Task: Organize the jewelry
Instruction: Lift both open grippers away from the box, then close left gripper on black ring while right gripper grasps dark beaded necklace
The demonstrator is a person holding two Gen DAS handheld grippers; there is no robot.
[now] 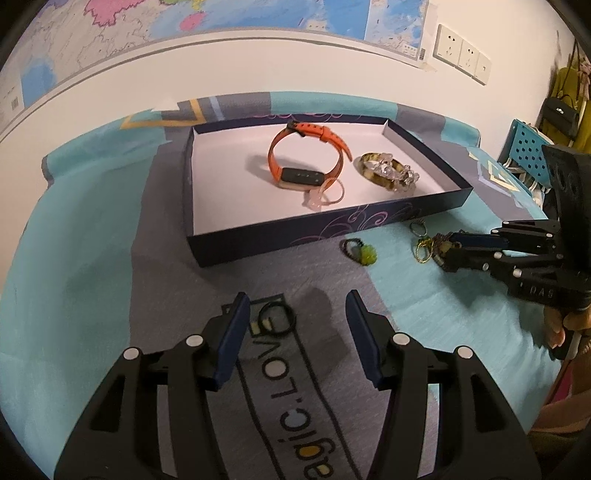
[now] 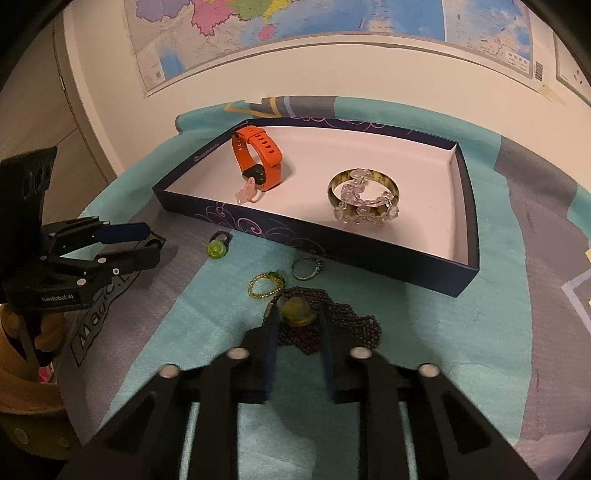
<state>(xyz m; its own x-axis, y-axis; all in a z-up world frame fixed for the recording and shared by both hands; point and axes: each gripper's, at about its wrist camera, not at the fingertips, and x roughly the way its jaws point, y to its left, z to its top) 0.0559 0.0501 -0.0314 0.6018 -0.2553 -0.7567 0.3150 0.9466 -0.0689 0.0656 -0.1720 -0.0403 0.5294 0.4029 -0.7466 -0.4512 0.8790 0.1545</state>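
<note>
Home room, wall map (image 2: 295,33), wall sockets (image 1: 461,53)

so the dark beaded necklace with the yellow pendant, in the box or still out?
Out. The dark beaded necklace lies on the teal cloth in front of the navy box, with the right gripper straddling its pendant.

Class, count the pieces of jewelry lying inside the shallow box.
4: orange watch band far left, pink piece touching it, and a clear bead bracelet draped over a brown bangle toward the right. None looks hidden.
</note>
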